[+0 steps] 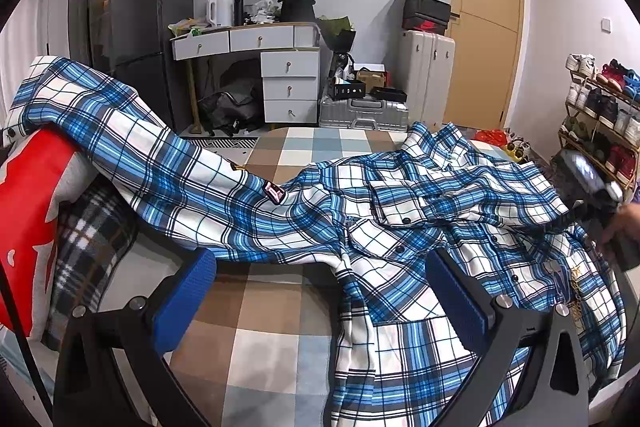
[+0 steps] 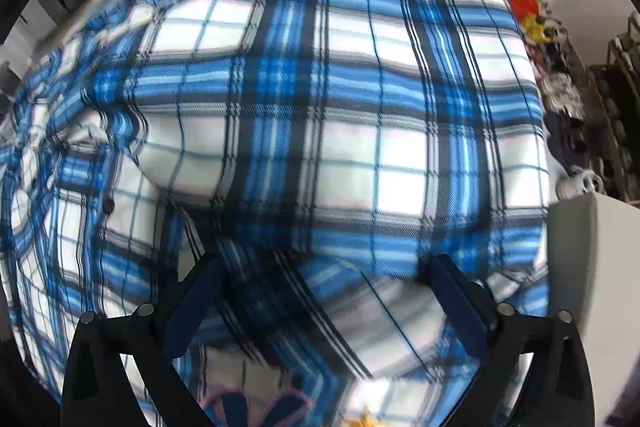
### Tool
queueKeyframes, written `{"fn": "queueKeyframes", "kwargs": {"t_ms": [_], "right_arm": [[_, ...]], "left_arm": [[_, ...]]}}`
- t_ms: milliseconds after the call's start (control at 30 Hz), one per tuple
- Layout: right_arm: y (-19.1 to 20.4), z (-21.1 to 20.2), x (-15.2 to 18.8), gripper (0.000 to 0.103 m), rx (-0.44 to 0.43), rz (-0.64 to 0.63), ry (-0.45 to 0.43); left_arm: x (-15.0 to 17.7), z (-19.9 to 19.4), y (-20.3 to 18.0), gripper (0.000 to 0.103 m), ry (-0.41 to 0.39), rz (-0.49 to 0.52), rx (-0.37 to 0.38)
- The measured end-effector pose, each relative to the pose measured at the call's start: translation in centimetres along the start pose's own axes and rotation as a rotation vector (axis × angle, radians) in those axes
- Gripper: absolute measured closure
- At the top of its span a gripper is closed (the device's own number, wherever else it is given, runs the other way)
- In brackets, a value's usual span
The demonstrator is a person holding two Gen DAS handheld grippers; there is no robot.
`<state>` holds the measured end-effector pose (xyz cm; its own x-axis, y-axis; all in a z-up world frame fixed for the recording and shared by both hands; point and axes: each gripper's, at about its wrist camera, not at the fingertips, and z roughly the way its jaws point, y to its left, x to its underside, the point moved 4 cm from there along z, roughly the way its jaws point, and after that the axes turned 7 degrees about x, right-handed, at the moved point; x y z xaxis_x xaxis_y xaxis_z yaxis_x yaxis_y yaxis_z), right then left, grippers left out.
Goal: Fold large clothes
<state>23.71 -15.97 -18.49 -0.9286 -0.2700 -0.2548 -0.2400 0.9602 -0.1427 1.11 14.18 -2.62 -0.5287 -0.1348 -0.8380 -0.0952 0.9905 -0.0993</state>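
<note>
**Plaid shirt sprawled across the bed, both claws wide**

Your shirt [image 1: 360,227] lies spread over the checked bedspread [image 1: 256,311], front up, buttons and chest pockets showing. One sleeve [image 1: 132,147] runs out to the left and climbs over a red-and-grey pillow [image 1: 28,211]. Your left claw [image 1: 320,291] stands wide open above the bed with nothing between its blue pads [image 1: 188,303]; its right pad sits over the shirt's lower body, the left over bare bedspread. Your right claw [image 2: 320,299] is also spread wide, pressed close against the shirt [image 2: 320,115], which fills its blurred view. Cloth bulges between the fingers, but you cannot tell whether either pad grips it. A desk [image 1: 248,39] stands beyond the bed.
</note>
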Motion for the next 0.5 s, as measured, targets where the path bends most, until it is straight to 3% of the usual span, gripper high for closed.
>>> {"fn": "queueKeyframes", "kwargs": {"t_ms": [100, 167, 400, 433, 467, 500], "right_arm": [[0.6, -4.2, -1.3, 0.005, -0.102, 0.065, -0.151], [2.0, -6.0, -3.3, 0.003, -0.122, 0.112, -0.238], [9.6, 0.2, -8.4, 0.005, 0.145, -0.070, -0.137], [10.2, 0.6, -8.3, 0.004, 0.171, -0.084, -0.119], [10.4, 0.4, -8.6, 0.001, 0.176, -0.048, -0.181], [10.6, 0.8, -8.6, 0.002, 0.177, -0.048, -0.160]], "left_arm": [[0.0, 0.0, -0.2, 0.001, -0.004, 0.005, 0.001], [0.0, 0.2, -0.4, 0.001, 0.001, 0.009, 0.001], [-0.1, 0.6, -0.2, 0.001, 0.014, 0.010, -0.005], [-0.1, 0.6, -0.2, 0.001, 0.015, 0.007, -0.002], [-0.1, 0.6, -0.2, 0.001, 0.017, 0.005, 0.005], [-0.1, 0.7, -0.2, 0.001, 0.018, 0.007, 0.008]]}}
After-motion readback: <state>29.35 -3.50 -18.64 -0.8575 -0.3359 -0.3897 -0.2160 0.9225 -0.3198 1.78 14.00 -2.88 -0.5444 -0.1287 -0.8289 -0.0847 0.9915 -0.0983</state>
